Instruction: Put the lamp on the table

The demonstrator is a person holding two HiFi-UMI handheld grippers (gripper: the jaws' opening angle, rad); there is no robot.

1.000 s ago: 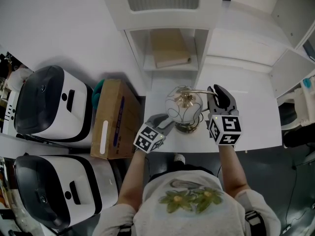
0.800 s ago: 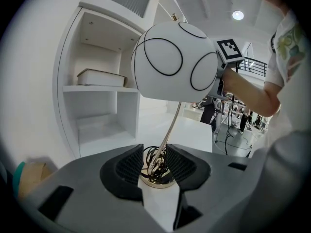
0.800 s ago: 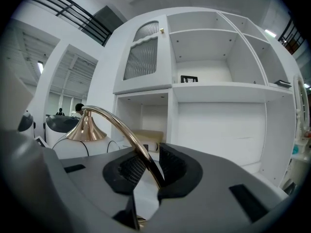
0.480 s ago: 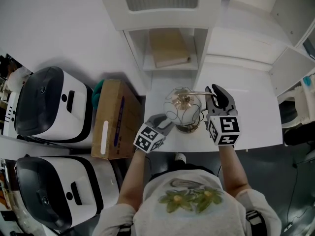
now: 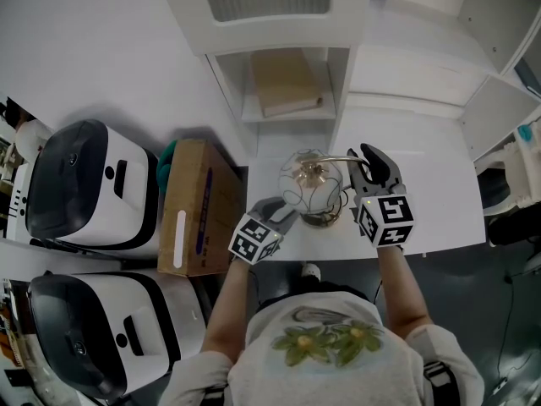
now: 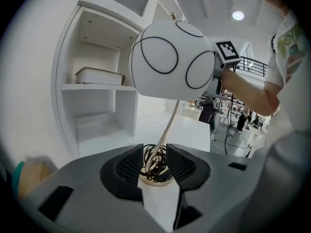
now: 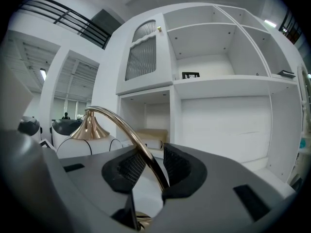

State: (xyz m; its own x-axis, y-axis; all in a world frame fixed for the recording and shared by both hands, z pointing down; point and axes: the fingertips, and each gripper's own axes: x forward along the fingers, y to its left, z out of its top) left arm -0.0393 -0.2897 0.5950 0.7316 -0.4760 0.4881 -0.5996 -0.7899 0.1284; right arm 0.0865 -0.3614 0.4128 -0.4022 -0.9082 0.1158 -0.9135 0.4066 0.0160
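The lamp [image 5: 311, 183] has a white globe shade with black rings, a curved gold arm and a round gold base. It stands upright on the white table [image 5: 439, 201]. My left gripper [image 5: 282, 215] reaches in from the front left. In the left gripper view its jaws [image 6: 155, 160] close on the stem and coiled black cord above the base [image 6: 155, 178], under the shade [image 6: 172, 59]. My right gripper [image 5: 368, 169] is shut on the curved arm [image 7: 121, 125] to the right of the shade; the arm runs between its jaws [image 7: 154, 171].
A cardboard box [image 5: 194, 205] stands left of the table, beside two white machines with black lids [image 5: 80, 180] [image 5: 93, 328]. Behind the lamp a white shelf unit holds a flat beige box [image 5: 287, 83]. The table's front edge [image 5: 338, 260] lies just below both grippers.
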